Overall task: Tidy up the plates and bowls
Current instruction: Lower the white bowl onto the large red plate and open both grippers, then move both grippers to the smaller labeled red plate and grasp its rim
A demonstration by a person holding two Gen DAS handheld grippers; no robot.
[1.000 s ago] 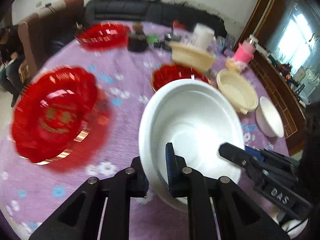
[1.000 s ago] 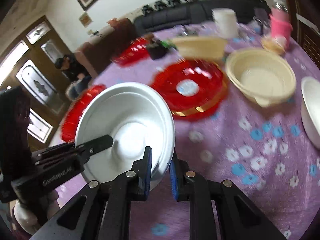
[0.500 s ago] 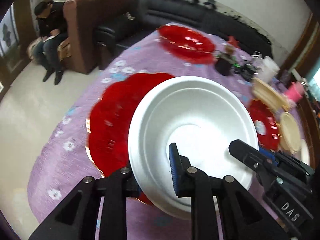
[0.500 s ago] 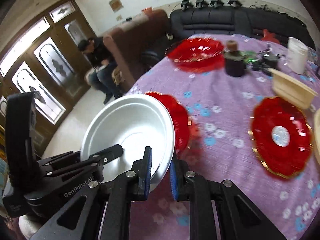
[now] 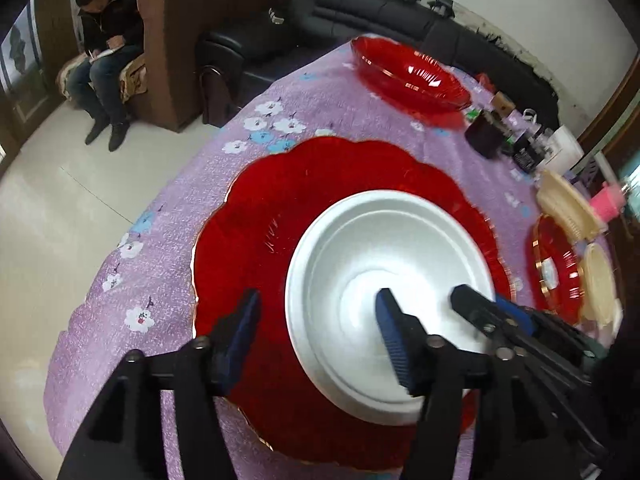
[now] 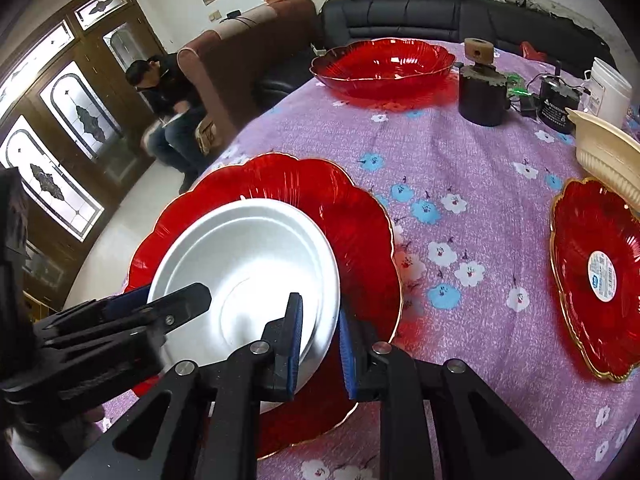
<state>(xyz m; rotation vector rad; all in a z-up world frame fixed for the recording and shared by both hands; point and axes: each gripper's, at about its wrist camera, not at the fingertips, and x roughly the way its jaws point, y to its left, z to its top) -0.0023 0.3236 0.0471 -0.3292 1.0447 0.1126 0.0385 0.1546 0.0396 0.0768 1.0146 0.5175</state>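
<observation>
- The scalloped red plate (image 5: 280, 216) lies close to the table's (image 5: 168, 240) near left edge, where the purple flowered cloth (image 6: 460, 168) drops off to pale floor; the cloth between this plate and the far red bowl (image 6: 384, 62) is bare.
- The white bowl (image 5: 384, 276) sits on the red plate, off-centre toward the plate's right side in the left wrist view.
- The left gripper (image 5: 316, 326) has just been opening: its jaws stand apart across the bowl's near rim, one finger outside over the red plate, the other inside the bowl, neither pad pressing.
- The right gripper (image 6: 318, 346) is clamped narrowly on the bowl's rim, one pad inside, one outside.
- Toward the table's right edge lie a second red plate (image 6: 600, 276) and a cream basket (image 6: 604, 152); a dark jar (image 6: 480, 96) and a white tub (image 6: 608, 92) stand near the far edge.
- Beyond the table are a black sofa (image 6: 440, 12) and a brown armchair (image 5: 180, 40) with a seated person (image 5: 108, 40).
</observation>
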